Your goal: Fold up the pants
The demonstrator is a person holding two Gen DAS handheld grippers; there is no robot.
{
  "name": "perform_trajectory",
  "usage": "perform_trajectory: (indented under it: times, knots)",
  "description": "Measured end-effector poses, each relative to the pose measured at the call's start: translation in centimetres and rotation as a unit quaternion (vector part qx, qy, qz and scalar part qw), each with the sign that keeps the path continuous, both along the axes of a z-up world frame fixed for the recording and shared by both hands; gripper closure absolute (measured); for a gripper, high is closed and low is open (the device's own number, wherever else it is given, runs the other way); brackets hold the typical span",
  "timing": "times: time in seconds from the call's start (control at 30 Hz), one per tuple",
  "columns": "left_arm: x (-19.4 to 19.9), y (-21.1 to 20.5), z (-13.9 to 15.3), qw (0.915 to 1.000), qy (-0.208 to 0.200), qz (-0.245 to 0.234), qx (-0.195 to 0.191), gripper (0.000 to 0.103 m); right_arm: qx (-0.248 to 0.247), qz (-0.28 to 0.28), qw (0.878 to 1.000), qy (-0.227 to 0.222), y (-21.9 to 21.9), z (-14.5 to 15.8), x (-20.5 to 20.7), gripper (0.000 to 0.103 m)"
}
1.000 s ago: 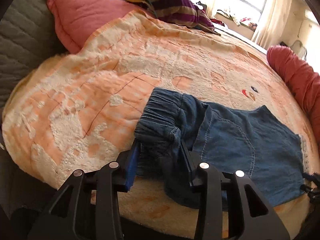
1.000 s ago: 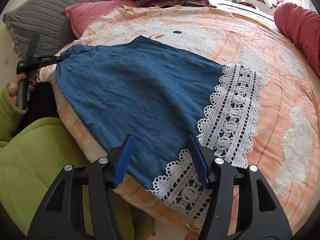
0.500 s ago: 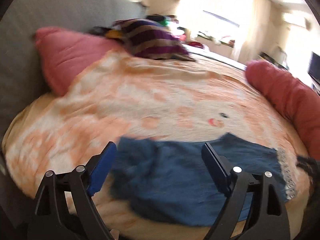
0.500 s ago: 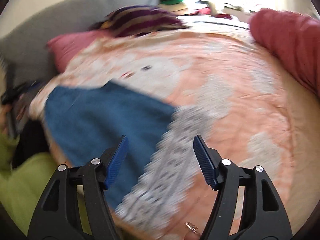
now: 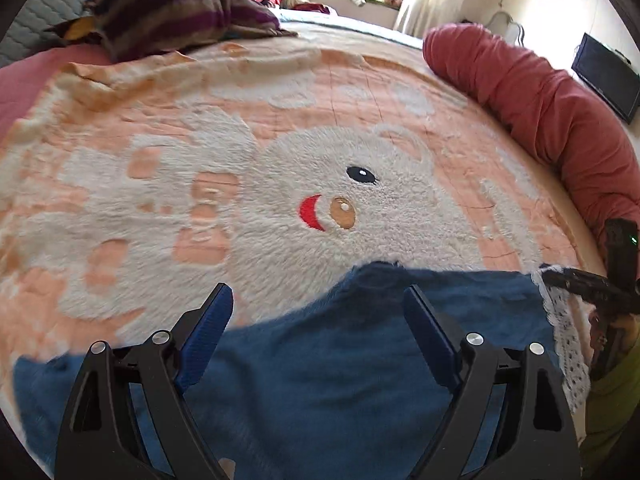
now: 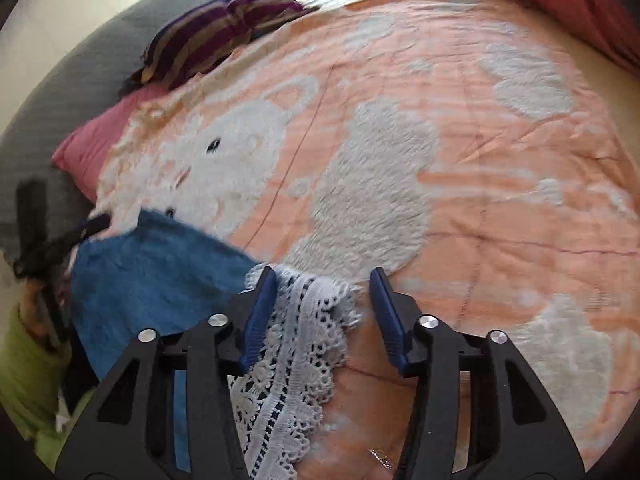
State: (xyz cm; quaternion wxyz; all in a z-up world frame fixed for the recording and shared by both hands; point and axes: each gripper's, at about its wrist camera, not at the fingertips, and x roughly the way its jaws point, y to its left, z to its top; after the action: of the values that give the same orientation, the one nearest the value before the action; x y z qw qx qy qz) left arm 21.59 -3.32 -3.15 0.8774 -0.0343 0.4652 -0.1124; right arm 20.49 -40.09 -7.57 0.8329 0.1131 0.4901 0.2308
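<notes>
Left wrist view, blanket (image 5: 280, 208): a peach and white fleece with a bear face is filling most of the frame, and it is lying under everything else.
Red bolster (image 5: 540, 104): it is curving down the upper right edge of the left wrist view.
Striped cushion (image 5: 172, 12): it is sitting in the upper left, at the far edge of the blanket.
Pants (image 5: 360, 360): the blue denim is lying flat across the bottom of the left wrist view, touching the blanket, with its white lace hem (image 5: 560, 340) trailing at the lower right.
Left gripper (image 5: 318, 332): I am hovering over the denim with my blue pads spread wide, gripping nothing.
Right wrist view, blanket (image 6: 440, 160): it is again covering most of the frame, with a pink pillow (image 6: 96, 136) and a grey cushion (image 6: 80, 80) at the left.
Pants in right wrist view (image 6: 152, 280): the denim is lying at the lower left, and the lace hem (image 6: 296, 352) is running down the bottom centre.
Right gripper (image 6: 323, 316): my jaws are standing apart, the lace is lying between them just beside the left pad, and I cannot tell whether it is touching.
Green sleeve (image 6: 24, 380): it is showing at the lower left edge.
</notes>
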Motion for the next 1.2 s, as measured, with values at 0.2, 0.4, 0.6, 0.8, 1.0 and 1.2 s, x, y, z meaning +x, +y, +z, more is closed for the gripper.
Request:
perform_trajectory:
  times: [0.2, 0.4, 0.6, 0.8, 1.0, 1.2]
  knots:
    - [2.3, -2.5, -3.7, 0.9977, 0.052, -0.033, -0.031, 0.032, -0.001, 0.024, 0.999, -0.032, 0.7, 0.0, -1.0, 0.084]
    - [1.4, -3.4, -2.6, 0.9989, 0.022, -0.036, -0.017, 0.093, -0.007, 0.022, 0.994, -0.106, 0.0, 3.1, -2.4, 0.091]
    - [2.0, -4.7, -2.0, 0.9988, -0.019, -0.027, 0.036, 0.095, -0.073, 0.035, 0.989, -0.122, 1.0, 3.5, -0.9, 0.091]
    - [2.1, -3.0, -3.9, 0.9999, -0.008, -0.002, 0.008, 0.087, -0.105, 0.017, 0.991, -0.076, 1.0, 0.3, 0.1, 0.084]
    - [1.2, -1.3, -2.6, 0.9993, -0.019, 0.024, -0.023, 0.065, -0.124, -0.017, 0.987, -0.098, 0.4, 1.6, -1.0, 0.063]
    - [-2.1, 1.0, 0.0, 0.9976, -0.053, 0.042, -0.016, 0.047, -0.11, -0.038, 0.986, -0.121, -1.2, 3.6, -4.0, 0.053]
